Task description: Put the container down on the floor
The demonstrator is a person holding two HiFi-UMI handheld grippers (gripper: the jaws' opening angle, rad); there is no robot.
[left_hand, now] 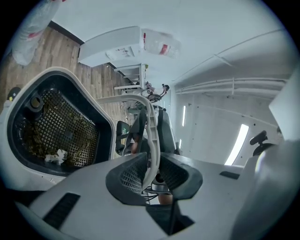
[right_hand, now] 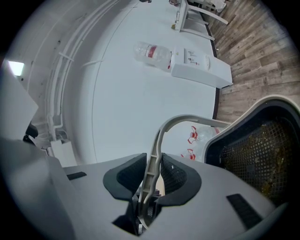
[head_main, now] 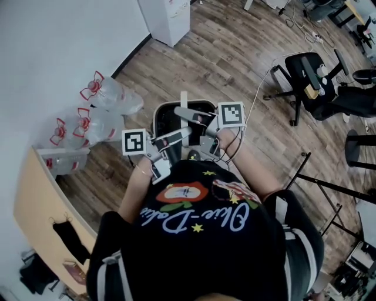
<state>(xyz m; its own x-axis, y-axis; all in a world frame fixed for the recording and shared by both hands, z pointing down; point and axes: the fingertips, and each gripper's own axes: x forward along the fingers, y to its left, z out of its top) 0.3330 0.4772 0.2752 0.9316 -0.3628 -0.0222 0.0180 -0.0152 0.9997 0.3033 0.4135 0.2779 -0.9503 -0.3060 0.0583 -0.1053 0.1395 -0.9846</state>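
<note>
The container (head_main: pixel 160 117) is a white bin with a black mesh basket inside, in front of the person over the wood floor (head_main: pixel 235 53). Its thin white bail handle (left_hand: pixel 149 126) arches above the rim. My left gripper (left_hand: pixel 151 161) is shut on that handle, with the bin's dark inside (left_hand: pixel 56 126) and some debris at left. My right gripper (right_hand: pixel 152 169) is shut on the same handle (right_hand: pixel 183 121), with the bin (right_hand: pixel 262 150) at lower right. In the head view both grippers (head_main: pixel 187 133) (head_main: pixel 197 119) meet over the bin. Whether the bin touches the floor is hidden.
Large clear water bottles (head_main: pixel 108 97) with red caps lie by the wall at left. A white cabinet (head_main: pixel 167 17) stands at the back. A black office chair (head_main: pixel 308 76) and a stand's black legs (head_main: pixel 329 188) are at right. A wooden counter (head_main: pixel 35 200) is at lower left.
</note>
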